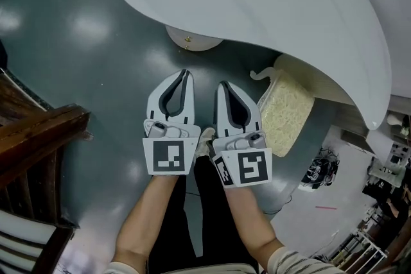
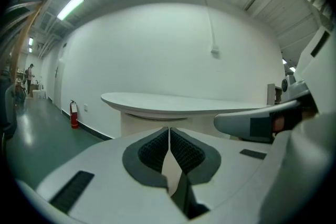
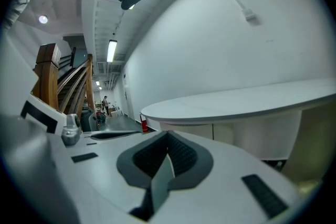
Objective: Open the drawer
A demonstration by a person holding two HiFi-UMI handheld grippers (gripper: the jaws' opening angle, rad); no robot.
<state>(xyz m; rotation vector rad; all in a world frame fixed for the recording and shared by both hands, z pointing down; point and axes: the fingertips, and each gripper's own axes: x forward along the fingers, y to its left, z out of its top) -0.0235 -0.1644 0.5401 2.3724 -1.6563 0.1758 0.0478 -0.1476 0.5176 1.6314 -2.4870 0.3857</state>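
left claw (image 1: 185, 72) + right claw (image 1: 223, 84) shut, empty | I'd pinch that tiny knob (image 1: 187, 42) | probably slippery, guessing light drawer (image 1: 204, 43)

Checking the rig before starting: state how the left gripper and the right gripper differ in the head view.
The left gripper sits higher in the picture than the right gripper. The left's marker cube shows one face, the right's two. Both are shut and empty.
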